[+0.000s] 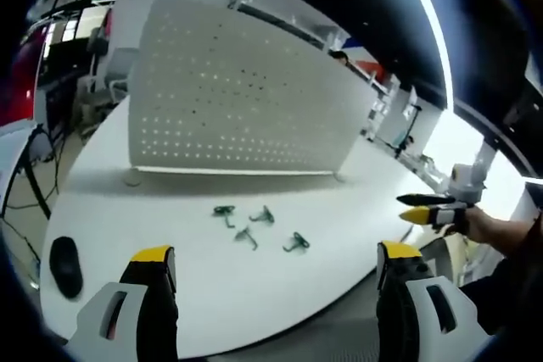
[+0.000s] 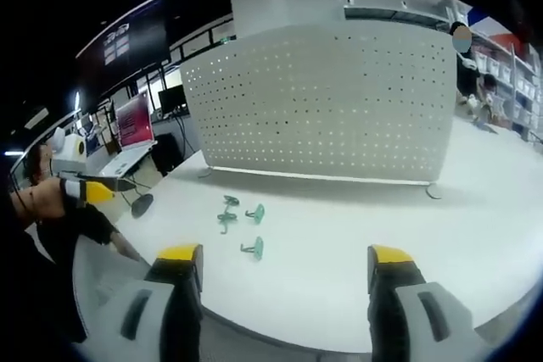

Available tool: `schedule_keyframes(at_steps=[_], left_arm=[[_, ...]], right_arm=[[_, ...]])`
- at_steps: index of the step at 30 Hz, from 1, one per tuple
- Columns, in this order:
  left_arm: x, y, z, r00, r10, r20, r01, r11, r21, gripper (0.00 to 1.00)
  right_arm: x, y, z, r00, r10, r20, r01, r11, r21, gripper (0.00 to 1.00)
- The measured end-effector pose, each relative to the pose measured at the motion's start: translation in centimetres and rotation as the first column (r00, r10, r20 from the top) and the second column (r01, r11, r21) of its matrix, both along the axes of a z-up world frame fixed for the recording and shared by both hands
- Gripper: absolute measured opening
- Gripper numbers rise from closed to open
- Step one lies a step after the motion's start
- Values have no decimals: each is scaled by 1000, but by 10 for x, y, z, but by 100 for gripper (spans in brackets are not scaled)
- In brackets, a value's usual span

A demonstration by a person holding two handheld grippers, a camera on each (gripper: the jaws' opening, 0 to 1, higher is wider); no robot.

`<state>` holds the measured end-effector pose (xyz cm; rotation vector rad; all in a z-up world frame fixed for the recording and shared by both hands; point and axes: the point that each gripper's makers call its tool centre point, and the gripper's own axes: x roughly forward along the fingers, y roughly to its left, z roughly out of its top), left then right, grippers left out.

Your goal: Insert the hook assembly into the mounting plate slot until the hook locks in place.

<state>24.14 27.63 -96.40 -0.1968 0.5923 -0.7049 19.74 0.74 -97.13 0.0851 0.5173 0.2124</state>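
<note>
A white perforated mounting plate stands upright on the white table; it also faces the right gripper view. Several small green hooks lie loose on the table in front of it, and they form a cluster in the right gripper view. My left gripper is open, holds nothing, and hovers near the table's front edge, well short of the hooks. My right gripper is also open, with nothing between its fingers. Each gripper appears at the edge of the other's view: the right gripper and the left gripper.
A black mouse lies at the table's left front. A person's hand holds the right gripper off the table's right side. A screen with a red picture and desks stand behind the left of the table. Shelves lie beyond the plate.
</note>
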Motion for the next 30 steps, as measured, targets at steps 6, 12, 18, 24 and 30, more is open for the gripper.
schedule_keyframes(at_steps=[6,12,18,24,30], left_arm=[[0,2,1,1000,3,5,-3,1000,-8,100],[1,4,-7,1000,9,-10,-9,1000,-4,100],[0,4,-15,1000,5,-31,-5,1000,8,100],[2,5,-15,999,6,-35,-6,1000,12,99],[6,4,-17,999,-2,-40,3,1000,22,98]], right_arm=[[-3,1,-4,1000,5,-13,-5,1000,-2,76],[-3,0,-7,1000,6,-23,-6,1000,1,76],[-1,4,-13,999,18,-37,-18,1000,4,75],[2,11,-20,997,51,-56,-51,999,0,75],[5,16,-33,991,101,-92,-104,994,-26,72]])
